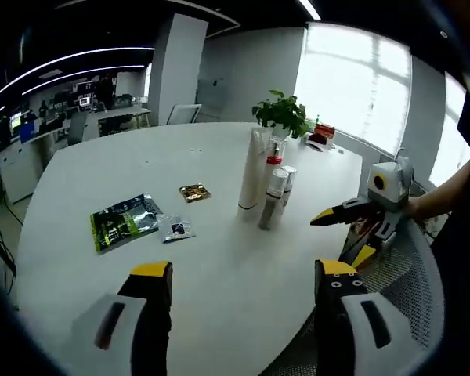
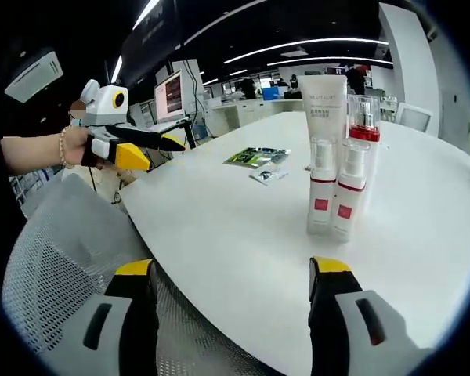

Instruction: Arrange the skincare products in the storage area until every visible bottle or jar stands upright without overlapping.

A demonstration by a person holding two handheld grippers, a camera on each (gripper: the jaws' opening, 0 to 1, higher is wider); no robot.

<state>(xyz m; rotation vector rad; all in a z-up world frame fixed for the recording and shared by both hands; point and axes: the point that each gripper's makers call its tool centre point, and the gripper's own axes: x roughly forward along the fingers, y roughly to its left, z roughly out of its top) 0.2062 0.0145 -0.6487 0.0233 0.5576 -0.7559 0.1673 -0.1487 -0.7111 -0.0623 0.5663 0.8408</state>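
The left gripper [image 1: 239,282] has its black, yellow-tipped fingers [image 1: 151,270] spread wide and empty above the round white desk [image 1: 219,258]. The right gripper [image 2: 231,270] is likewise spread and empty at the desk's edge, over a grey mesh chair [image 2: 55,243]. On the desk, a tall white tube [image 2: 323,106] stands upright with three small clear bottles with red bands [image 2: 337,192] touching just in front. Well apart from the tube lie a green foil packet [image 1: 124,222] and two small sachets [image 1: 176,228]

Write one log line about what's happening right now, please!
left gripper: open, empty | right gripper: open, empty | bottles: upright, clustered beside tube | sachets: flat on table
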